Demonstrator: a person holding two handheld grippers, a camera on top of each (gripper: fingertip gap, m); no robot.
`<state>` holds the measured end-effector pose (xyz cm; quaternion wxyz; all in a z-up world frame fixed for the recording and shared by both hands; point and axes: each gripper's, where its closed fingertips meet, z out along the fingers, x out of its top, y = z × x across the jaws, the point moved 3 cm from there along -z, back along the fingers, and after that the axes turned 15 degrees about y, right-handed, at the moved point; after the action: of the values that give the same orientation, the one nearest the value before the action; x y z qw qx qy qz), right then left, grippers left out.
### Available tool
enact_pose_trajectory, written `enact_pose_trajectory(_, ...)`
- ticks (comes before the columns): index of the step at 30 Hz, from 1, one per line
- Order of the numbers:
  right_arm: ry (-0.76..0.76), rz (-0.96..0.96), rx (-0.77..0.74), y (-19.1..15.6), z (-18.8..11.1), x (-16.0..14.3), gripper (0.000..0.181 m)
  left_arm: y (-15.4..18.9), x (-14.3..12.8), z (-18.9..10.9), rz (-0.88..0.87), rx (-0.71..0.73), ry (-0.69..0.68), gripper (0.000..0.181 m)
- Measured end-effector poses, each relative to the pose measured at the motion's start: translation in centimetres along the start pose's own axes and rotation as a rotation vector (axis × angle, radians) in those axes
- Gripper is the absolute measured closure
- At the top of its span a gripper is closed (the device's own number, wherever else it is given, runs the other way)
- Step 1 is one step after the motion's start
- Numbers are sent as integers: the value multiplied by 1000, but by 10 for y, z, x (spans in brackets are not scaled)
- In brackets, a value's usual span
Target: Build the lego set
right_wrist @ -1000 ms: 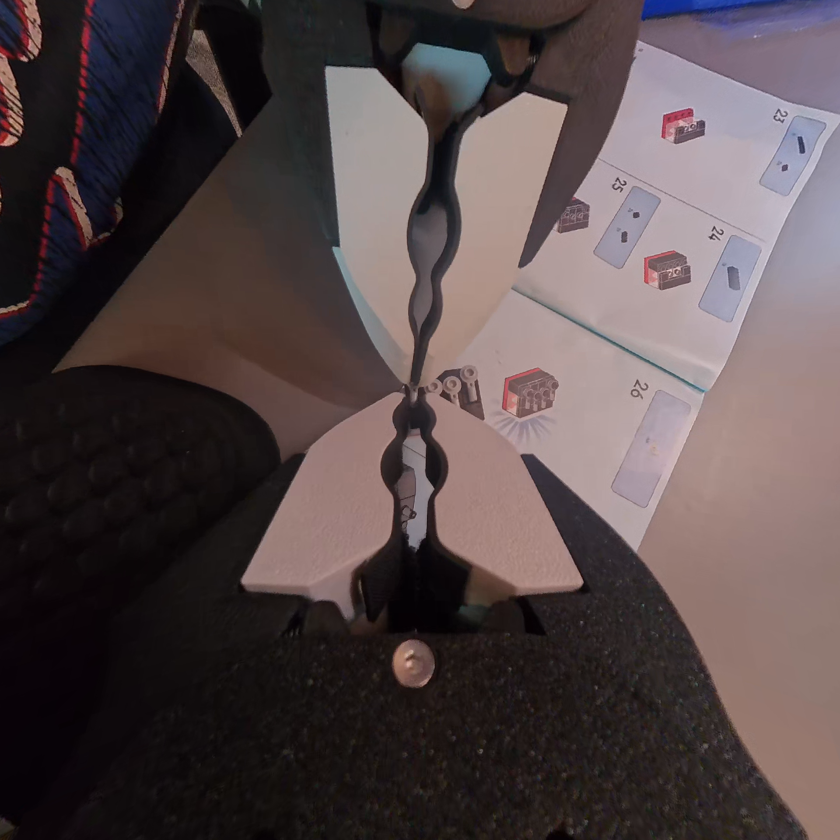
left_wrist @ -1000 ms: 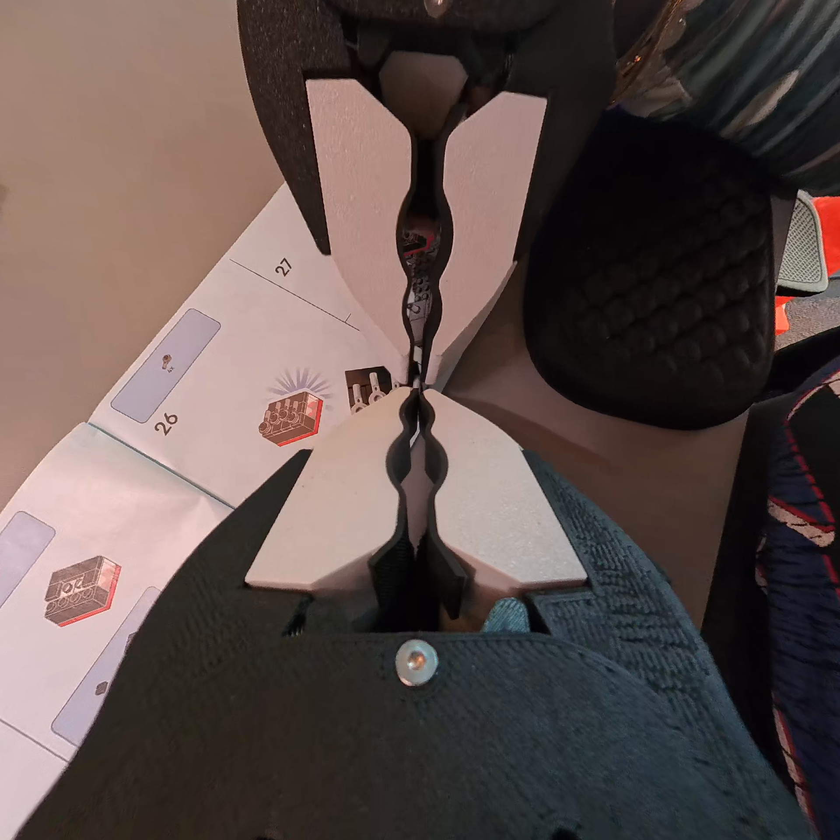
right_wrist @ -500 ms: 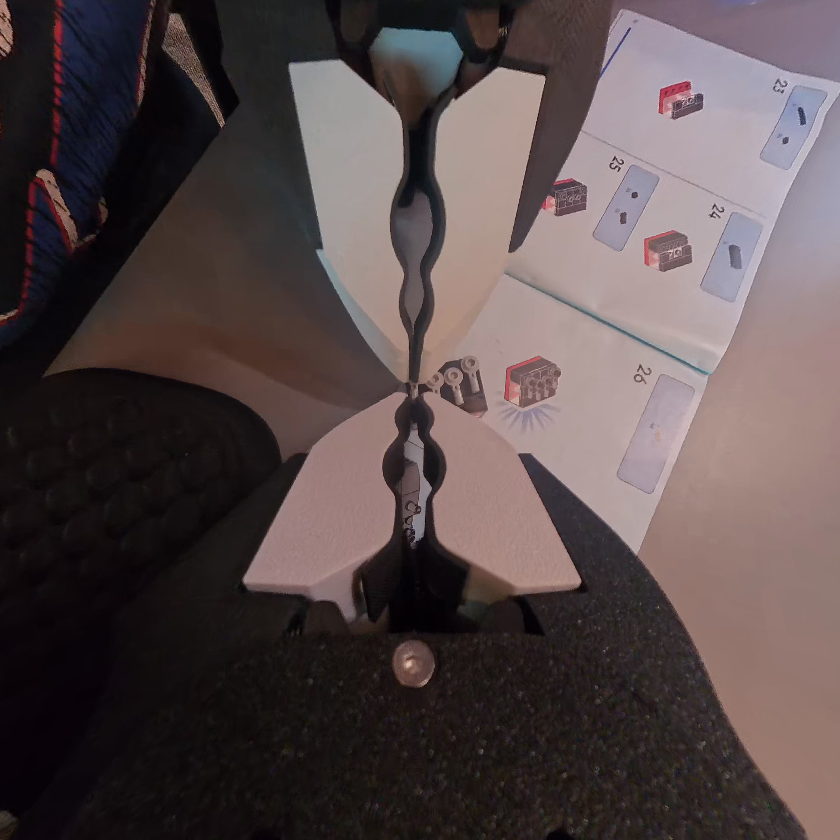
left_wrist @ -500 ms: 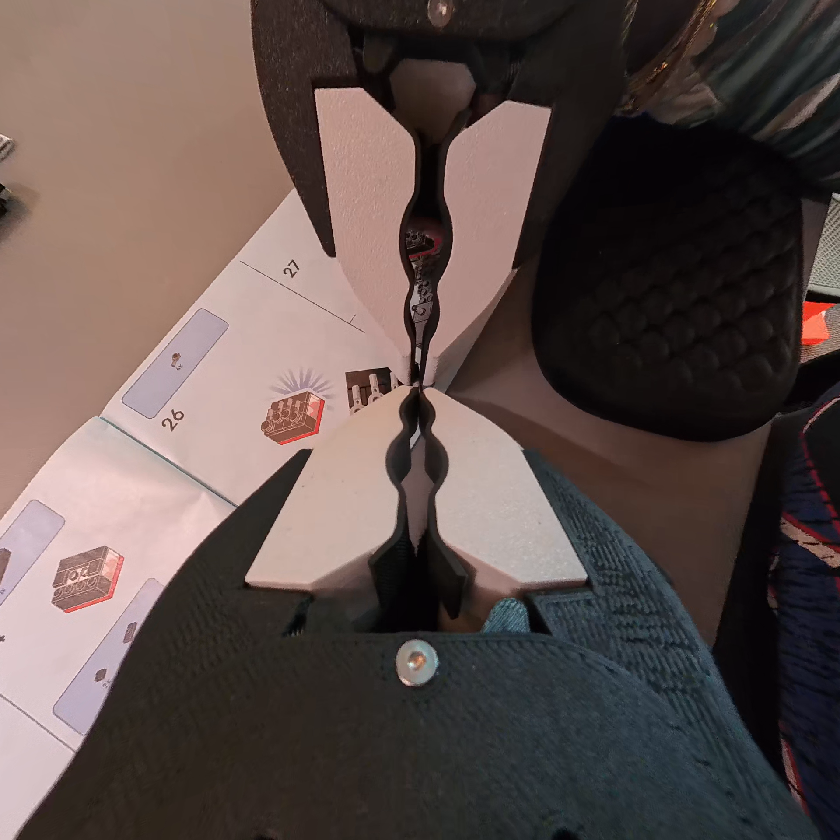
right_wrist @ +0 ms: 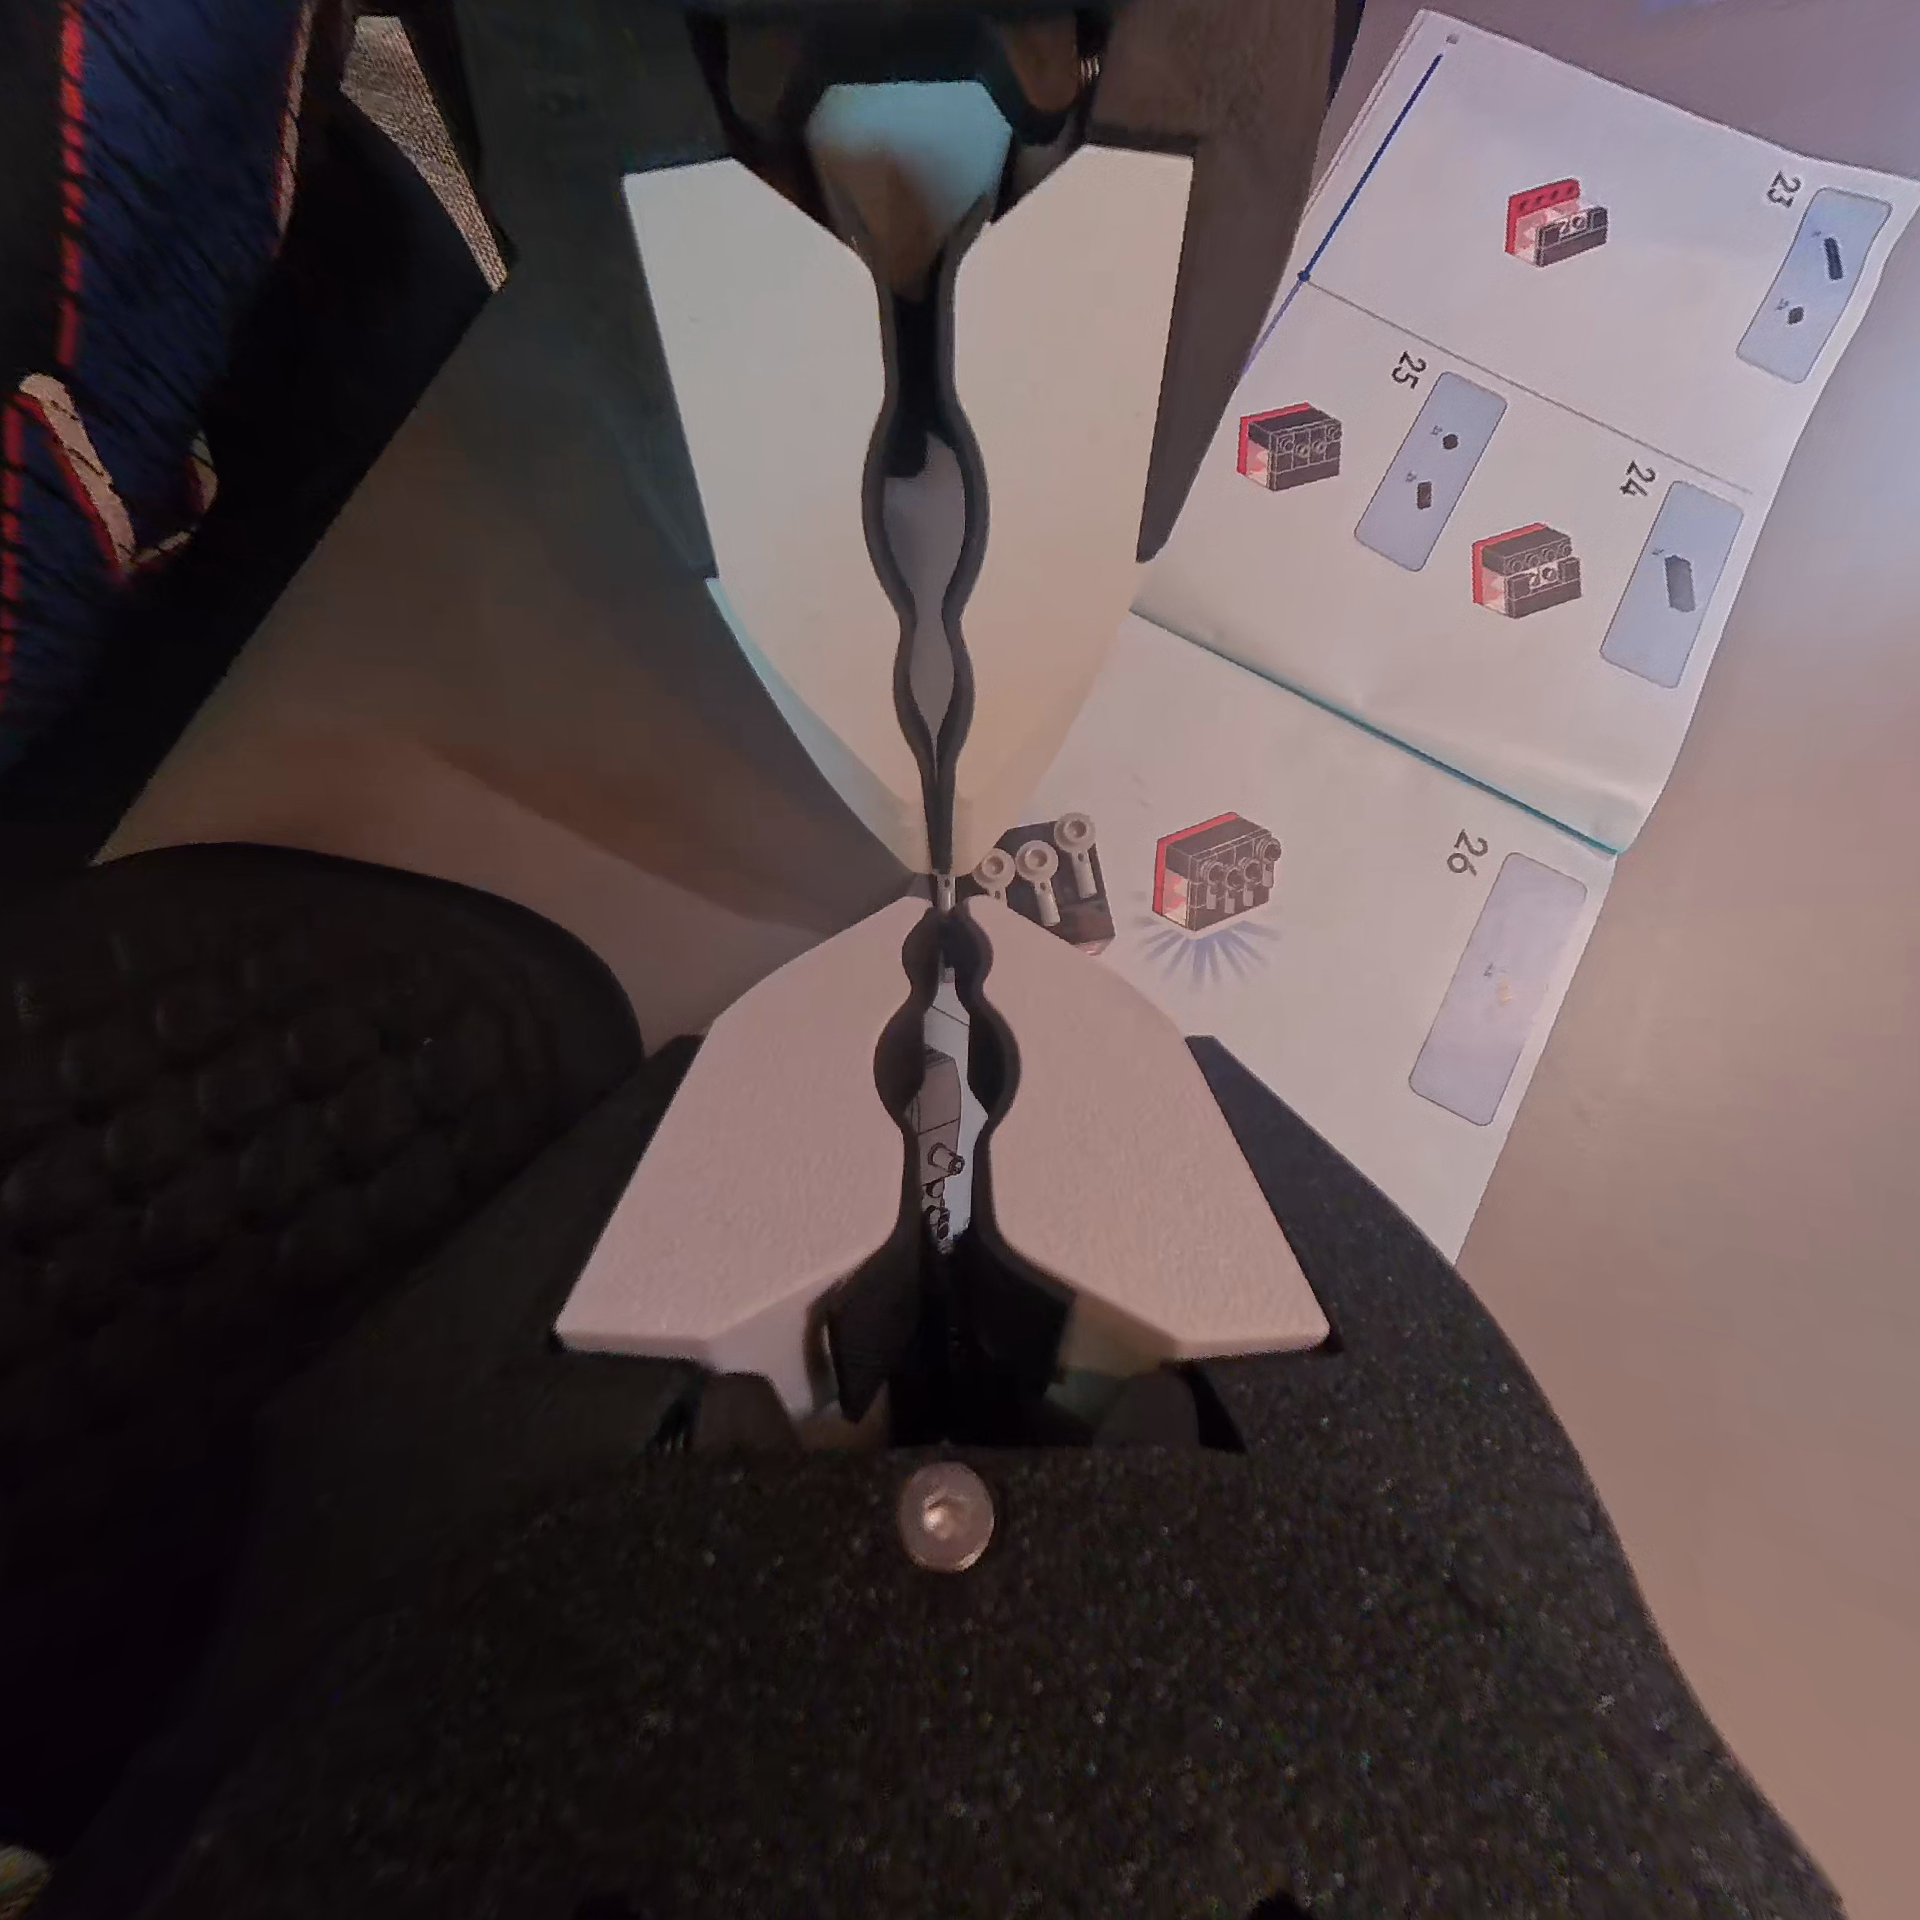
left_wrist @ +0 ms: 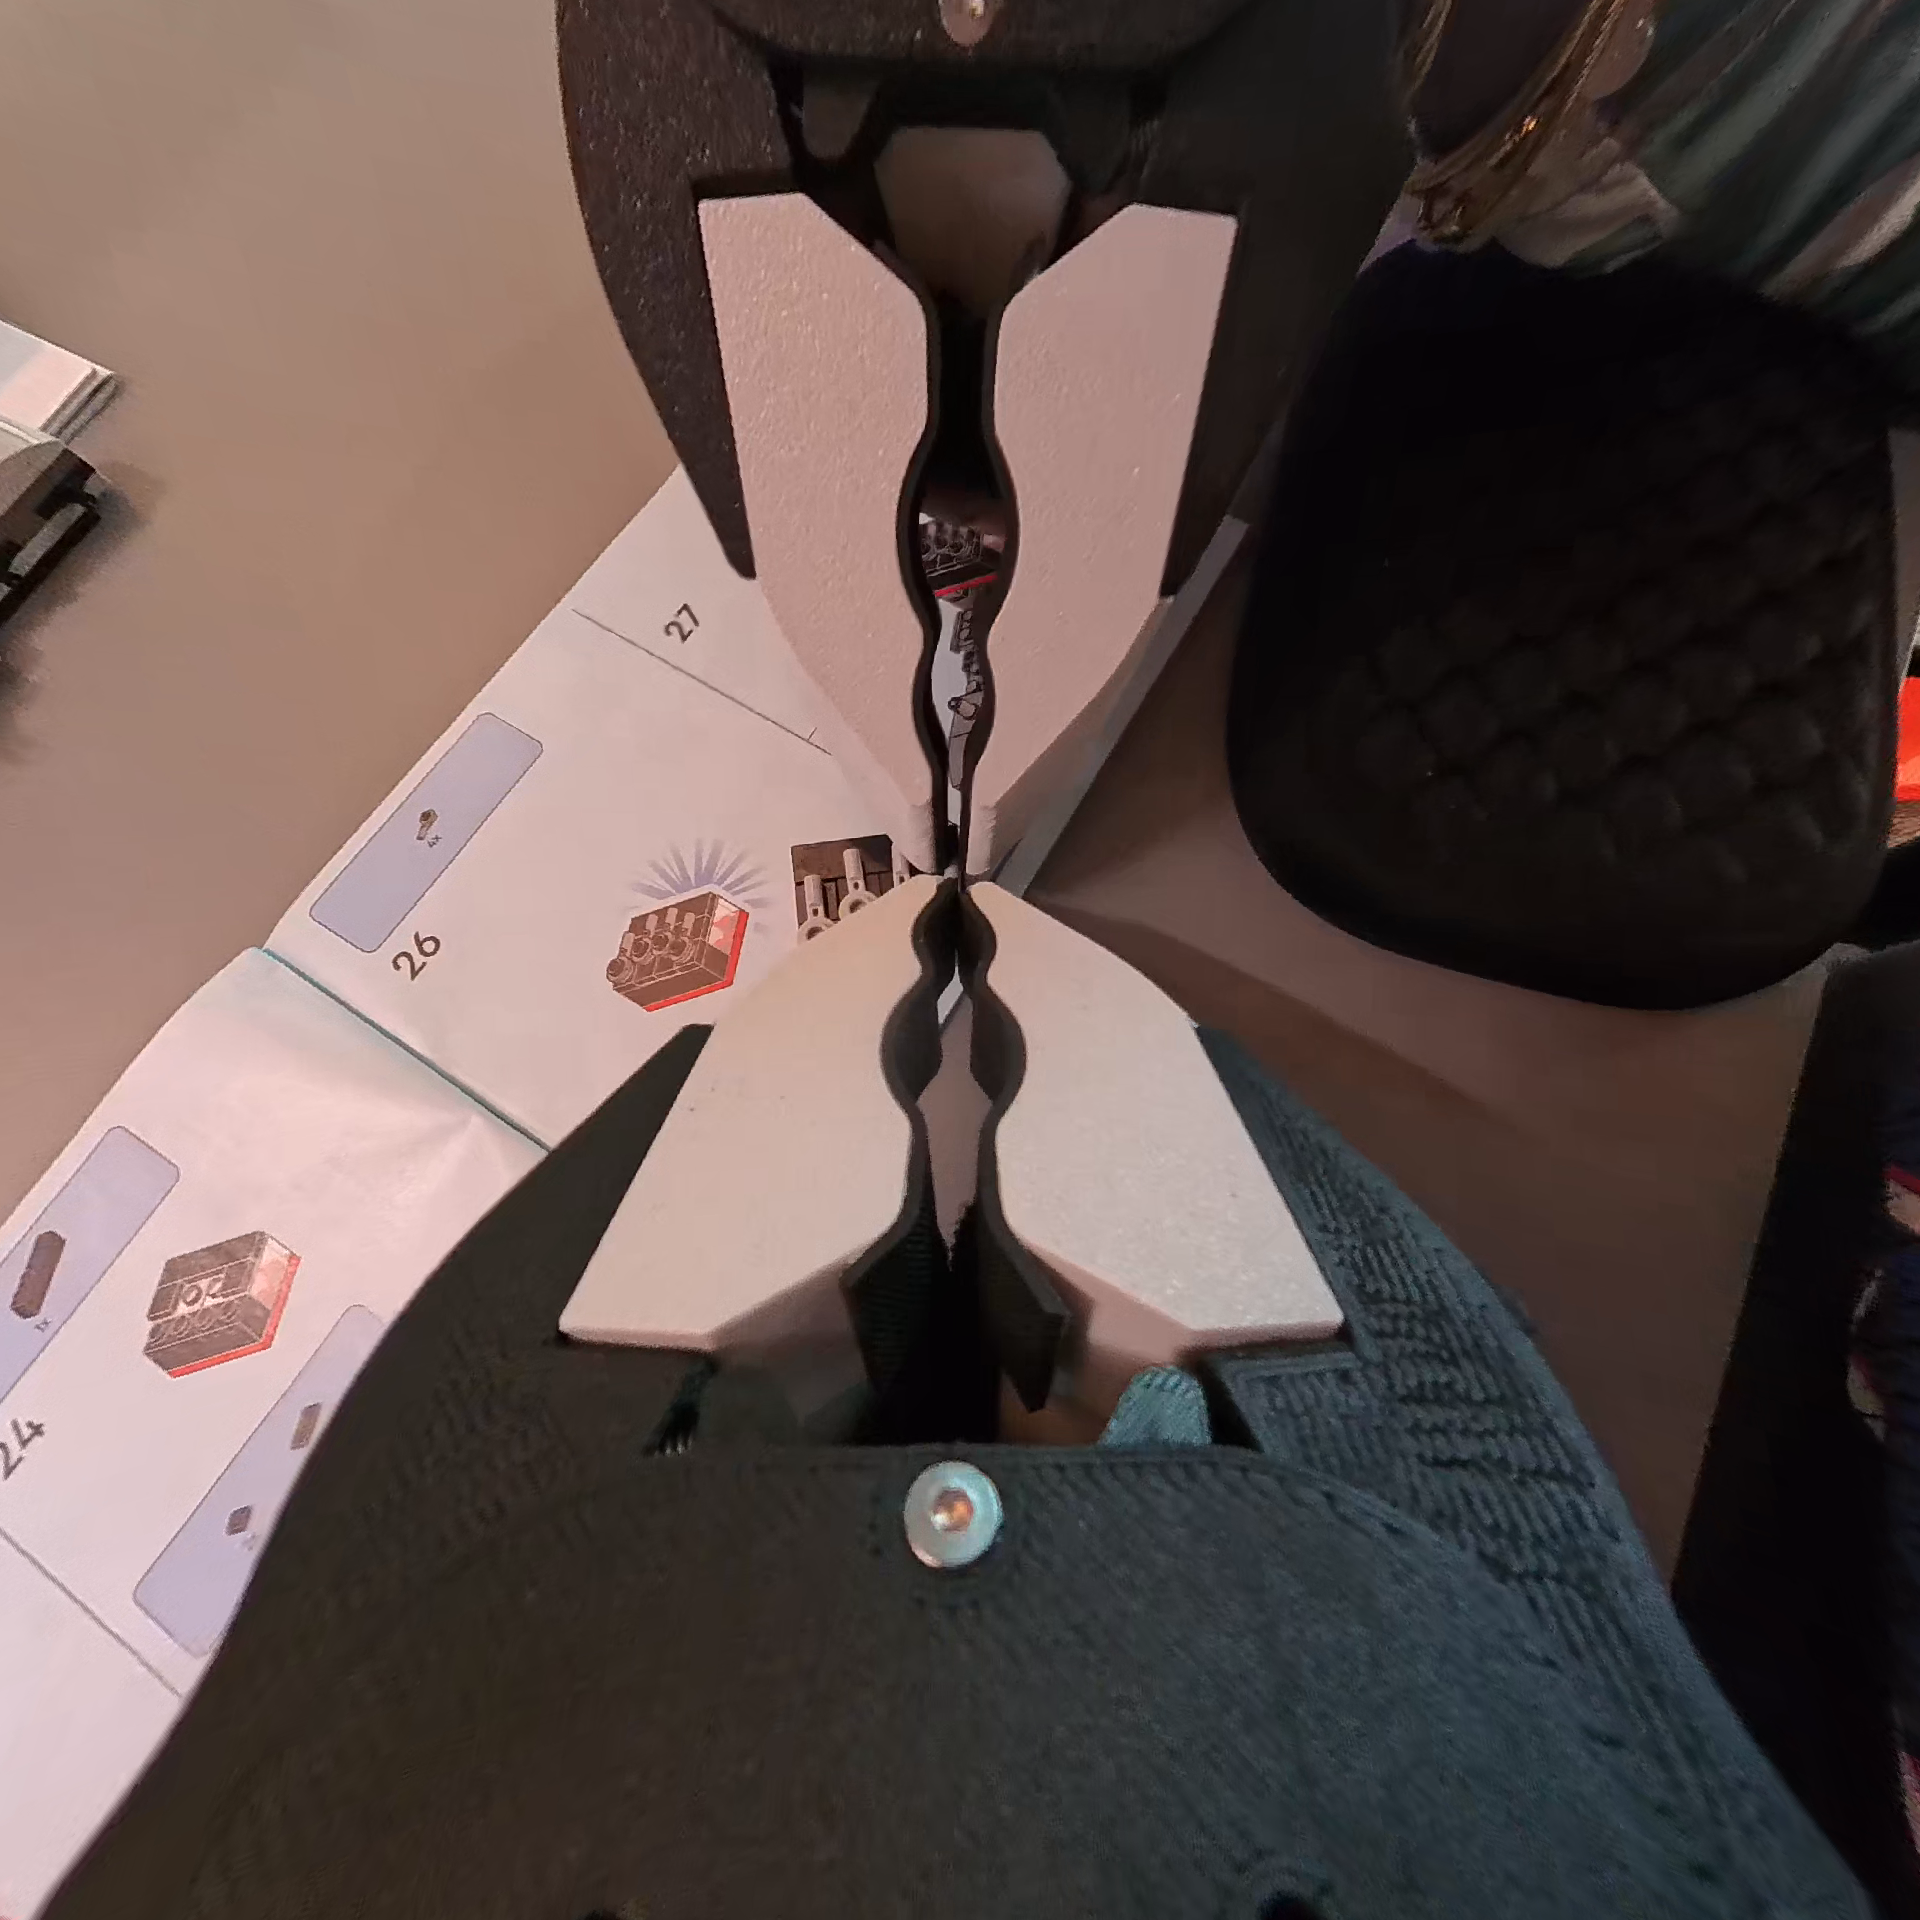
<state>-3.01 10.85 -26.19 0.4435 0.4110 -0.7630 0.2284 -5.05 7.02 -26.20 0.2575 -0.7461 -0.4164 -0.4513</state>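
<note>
Looks like a home or office desk corner set up for hobby building: plain beige desk (left_wrist: 312, 343) carrying an open building-instruction booklet (right_wrist: 1382, 862) with numbered steps and pictures of small brick assemblies. Black padded chair armrest (left_wrist: 1579, 644) with a dimpled surface just past the desk edge, beside a person's dark patterned sleeve (right_wrist: 135, 343); cannot tell home from office

a tiny grey lego piece (right_wrist: 943, 889), perhaps a small pin though it's too small to be sure, sits pinched where the two grippers' tips meet, above the open instruction booklet (right_wrist: 1351, 831) lying flat on the table.
</note>
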Motion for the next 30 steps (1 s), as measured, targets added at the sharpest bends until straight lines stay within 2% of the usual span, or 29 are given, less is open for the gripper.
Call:
enact_pose_trajectory(6, -4, -20, -13, 0, 1, 0, 179, -2, 2, -6, -100, -61, 49, 177)
enact_pose_trajectory(10, -6, -26, -16, 0, 1, 1, 179, -9, 15, -18, -101, -29, 146, 149)
enact_pose_trajectory(12, -3, -25, -15, 0, 2, 1, 179, -15, 9, -16, -71, 8, 102, 129)
enact_pose_trajectory(13, -2, -22, -18, 1, 2, 1, 179, -15, 4, -13, -65, 1, 66, 126)
enact_pose_trajectory(16, 1, -22, -18, 1, 2, 1, 176, -10, -4, -1, -64, -60, -22, 126)
enact_pose_trajectory(24, 41, 1, -36, 5, -4, -1, 167, -14, -13, 8, -88, -58, -106, 139)
enact_pose_trajectory(26, 80, 4, -66, 9, -6, 1, 156, -14, -13, 9, -86, -57, -110, 144)
enact_pose_trajectory(28, 131, 20, -88, 13, -4, 4, 136, -14, -13, 9, -105, -78, -103, 144)
enact_pose_trajectory(30, 133, 44, -54, 11, 1, 3, 130, -12, -13, 8, -130, -114, -99, 144)
